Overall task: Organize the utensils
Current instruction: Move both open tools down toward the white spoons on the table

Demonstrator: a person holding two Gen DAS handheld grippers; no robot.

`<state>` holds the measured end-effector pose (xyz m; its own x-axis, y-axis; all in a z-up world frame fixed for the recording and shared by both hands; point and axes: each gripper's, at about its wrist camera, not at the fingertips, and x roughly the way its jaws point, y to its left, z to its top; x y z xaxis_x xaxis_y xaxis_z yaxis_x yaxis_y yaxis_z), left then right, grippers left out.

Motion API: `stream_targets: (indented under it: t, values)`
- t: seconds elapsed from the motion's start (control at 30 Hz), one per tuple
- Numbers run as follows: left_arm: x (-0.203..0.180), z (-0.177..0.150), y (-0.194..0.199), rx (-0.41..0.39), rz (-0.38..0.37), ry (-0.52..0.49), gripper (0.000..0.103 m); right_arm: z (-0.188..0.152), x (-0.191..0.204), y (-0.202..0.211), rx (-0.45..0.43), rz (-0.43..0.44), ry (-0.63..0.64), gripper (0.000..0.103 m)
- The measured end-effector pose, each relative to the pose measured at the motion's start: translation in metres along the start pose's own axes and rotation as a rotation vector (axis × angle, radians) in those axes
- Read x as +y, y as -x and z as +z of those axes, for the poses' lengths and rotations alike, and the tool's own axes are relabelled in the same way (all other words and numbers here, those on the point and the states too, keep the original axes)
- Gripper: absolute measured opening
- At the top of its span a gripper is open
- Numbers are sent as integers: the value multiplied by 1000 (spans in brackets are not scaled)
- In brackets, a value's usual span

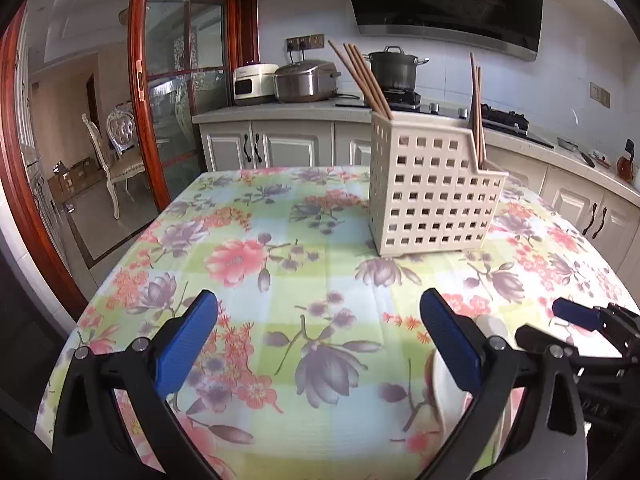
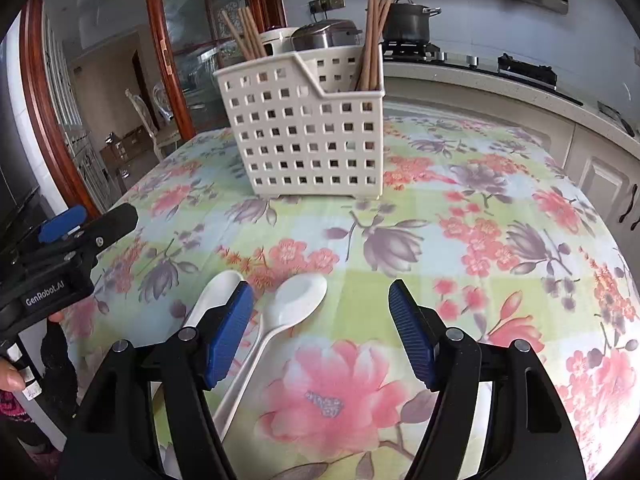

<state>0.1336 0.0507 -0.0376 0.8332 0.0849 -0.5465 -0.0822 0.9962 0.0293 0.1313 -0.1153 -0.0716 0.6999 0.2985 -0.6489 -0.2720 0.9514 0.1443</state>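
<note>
A cream perforated utensil caddy stands on the floral tablecloth, with wooden chopsticks upright in two of its compartments. Two white spoons lie flat near the table's front. One spoon has its bowl between my right fingers and its handle running back under the left finger. The other spoon is partly hidden behind that finger. My right gripper is open just above them. My left gripper is open over bare cloth, left of the spoons.
The table ends at a front-left edge above the floor. Behind it runs a counter with a rice cooker, a white appliance and a pot on the stove. A glass sliding door and a chair are to the left.
</note>
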Motion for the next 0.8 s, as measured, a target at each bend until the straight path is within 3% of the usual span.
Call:
stream_targets:
  t: [0.23,0.8]
  values:
    - [8,-10,-13,40,5,27,98,-5,15,-7,62,-10,32,59]
    - [7,-13,-14,43,3,14,98,7,20,-37,177,-67,25,58]
